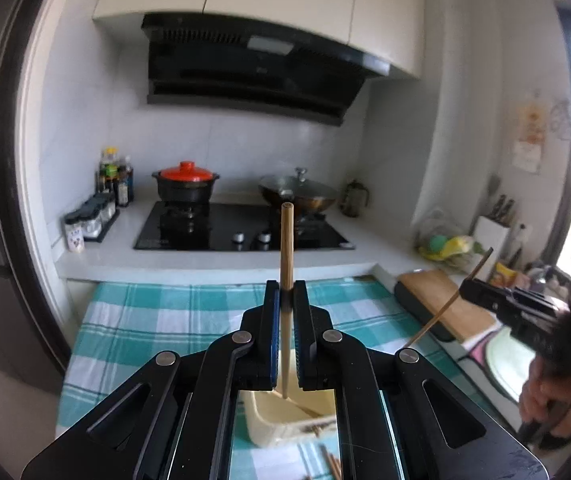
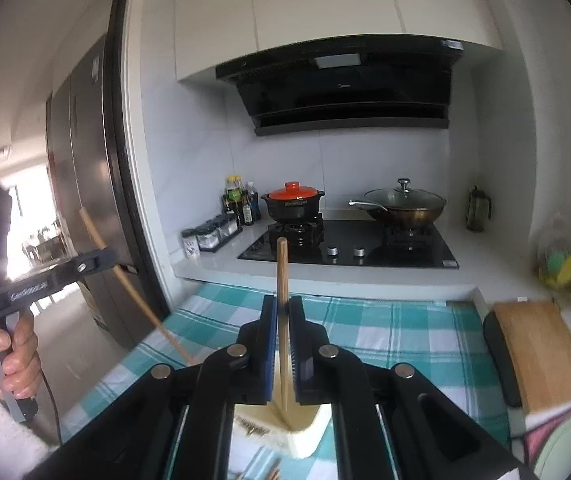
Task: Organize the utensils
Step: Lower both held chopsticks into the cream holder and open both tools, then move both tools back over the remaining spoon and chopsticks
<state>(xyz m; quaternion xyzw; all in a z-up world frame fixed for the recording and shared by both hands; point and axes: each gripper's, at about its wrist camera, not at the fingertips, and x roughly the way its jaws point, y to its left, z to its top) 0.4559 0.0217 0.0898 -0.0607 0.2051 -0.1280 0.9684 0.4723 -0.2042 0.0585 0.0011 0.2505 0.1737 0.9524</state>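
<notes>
Checked cloth covers your counter [image 1: 133, 320] at lower frame. Your left tool [image 1: 286, 296] is clamped on one chopstick [image 1: 286, 240] at centre; your right tool [image 2: 282, 312] clamps another chopstick [image 2: 282, 272], above the cream tray [image 1: 277, 412].

Each camera sits on the back of its own tongs and looks forward along the two fingers, tipped a little down. The left camera looks over the left tongs [image 1: 286, 292] toward the stove [image 1: 241, 228] at the back wall, and it catches the right tongs [image 1: 465, 286] at its right edge. The right camera looks over the right tongs [image 2: 282, 304] at the same stove [image 2: 349, 244], with the left tongs [image 2: 105, 258] at its left edge. Both see the checked cloth [image 1: 145, 320] on the tabletop close below.
</notes>
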